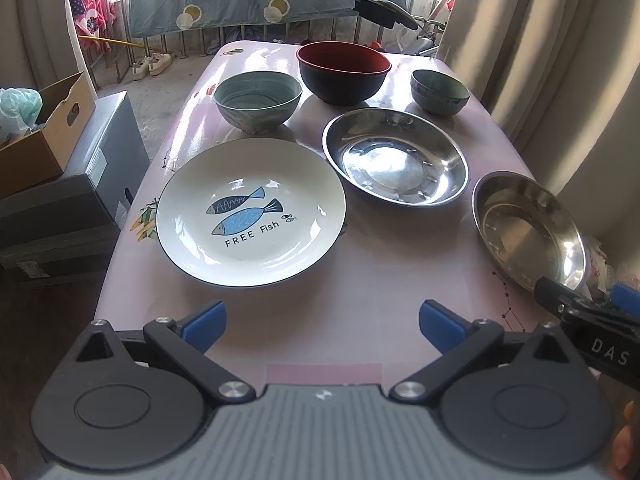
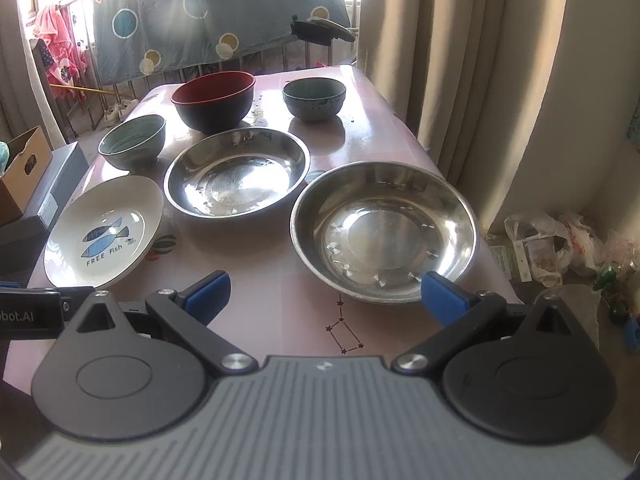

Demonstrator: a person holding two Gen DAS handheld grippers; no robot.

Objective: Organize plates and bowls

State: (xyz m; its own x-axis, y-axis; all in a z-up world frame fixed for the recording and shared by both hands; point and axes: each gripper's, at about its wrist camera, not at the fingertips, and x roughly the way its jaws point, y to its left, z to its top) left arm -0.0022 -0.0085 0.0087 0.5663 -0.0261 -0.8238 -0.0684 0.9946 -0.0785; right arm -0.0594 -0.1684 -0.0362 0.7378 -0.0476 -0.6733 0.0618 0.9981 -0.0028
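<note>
A: How are the grippers seen?

B: The left gripper is held with its jaws spread wide, nothing between them, above the near edge of the table. The right gripper is spread just as wide and is also empty; its right finger is seen over the near rim of a steel dish, though contact cannot be made out.

A: Where are the dishes, taken from the fish plate?

B: The fish plate is set toward the near left of the table. Just beyond it a grey-green bowl is seen. To its right and a little farther back, a second steel dish is placed close beside it; a gap or touch cannot be told. Beyond that dish a dark bowl with a red inside is placed, and right of that a small dark bowl.

A: And the steel dish by the right gripper?

B: It is set well right of the fish plate, near the table's right edge, apart from the other steel dish.

A: Is anything stacked?

B: Each piece is seen standing upright on its own.
</note>
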